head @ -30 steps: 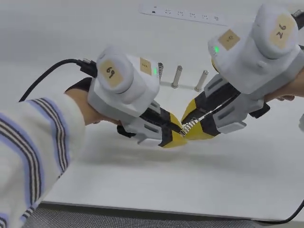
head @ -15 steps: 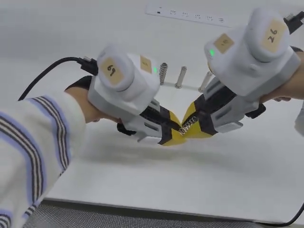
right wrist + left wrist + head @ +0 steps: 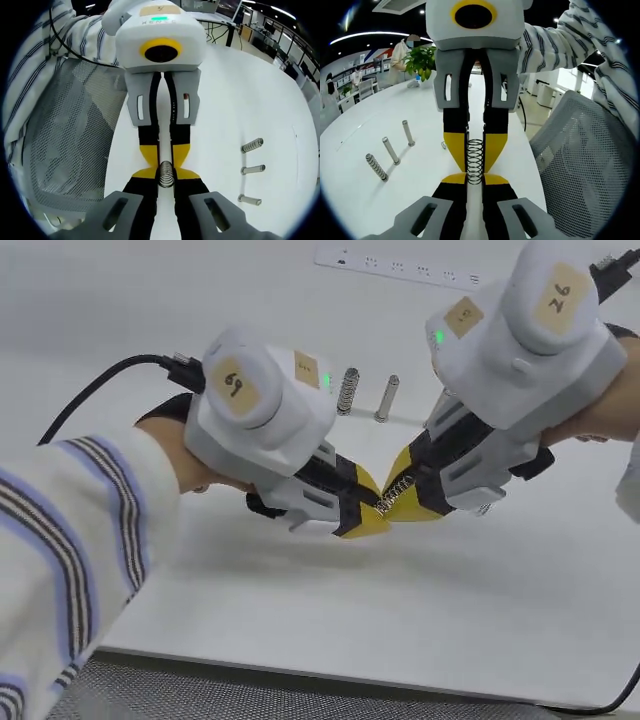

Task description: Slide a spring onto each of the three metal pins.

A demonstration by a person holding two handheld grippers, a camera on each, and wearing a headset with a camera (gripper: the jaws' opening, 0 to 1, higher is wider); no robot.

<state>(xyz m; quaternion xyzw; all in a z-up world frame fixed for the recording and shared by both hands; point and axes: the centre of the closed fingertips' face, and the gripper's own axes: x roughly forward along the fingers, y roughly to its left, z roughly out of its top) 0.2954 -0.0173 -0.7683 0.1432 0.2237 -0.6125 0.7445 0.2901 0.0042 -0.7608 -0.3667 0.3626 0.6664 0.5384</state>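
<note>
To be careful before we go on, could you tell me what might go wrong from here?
The left tongs and right tongs both pinch the spring tip to tip; it may shoot away when one lets go. The bare pin stands close beside the loaded pin; a careless approach might knock either.

white bench [image 3: 450,610] w/ mesh chair [image 3: 580,160], potted plant [image 3: 422,60]

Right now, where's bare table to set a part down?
Bare: table along its near edge; far-left patch between cable and power strip. Crowded: centre, where left hand-held gripper and right hand-held gripper grip the spring, pins just behind.
</note>
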